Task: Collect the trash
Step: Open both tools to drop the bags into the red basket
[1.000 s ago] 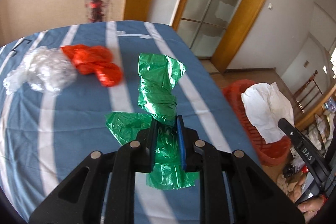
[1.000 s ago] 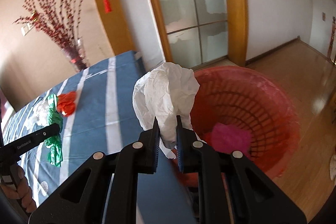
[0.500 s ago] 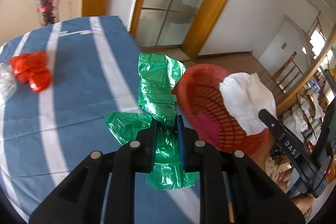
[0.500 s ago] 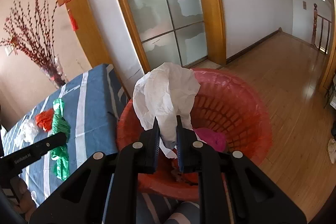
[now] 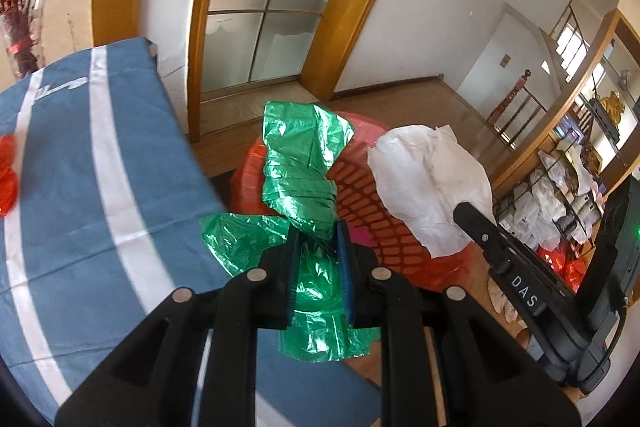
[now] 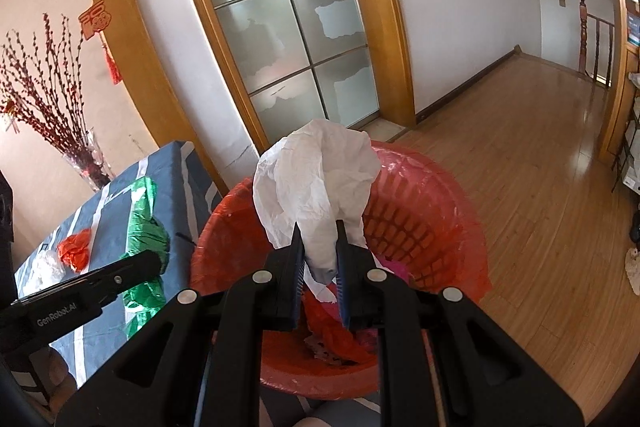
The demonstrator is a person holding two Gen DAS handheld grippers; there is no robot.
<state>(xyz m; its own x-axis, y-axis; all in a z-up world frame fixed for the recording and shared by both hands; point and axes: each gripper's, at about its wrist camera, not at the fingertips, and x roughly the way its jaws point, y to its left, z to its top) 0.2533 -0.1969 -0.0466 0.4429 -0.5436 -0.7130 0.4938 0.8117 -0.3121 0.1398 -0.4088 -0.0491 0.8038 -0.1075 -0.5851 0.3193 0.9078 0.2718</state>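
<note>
The left tool [image 5: 318,247] is clamped on a crumpled green plastic bag [image 5: 300,163], held at the near rim of the red basket [image 5: 360,199], beside the edge of the blue striped bench [image 5: 100,163]. The right tool [image 6: 318,247] grips a crumpled white paper [image 6: 316,179] over the basket's open mouth. Inside the basket lie a pink scrap [image 6: 394,269] and some red plastic. Away from the basket, an orange wad [image 6: 74,251] and a clear plastic wad [image 6: 46,267] lie on the bench.
</note>
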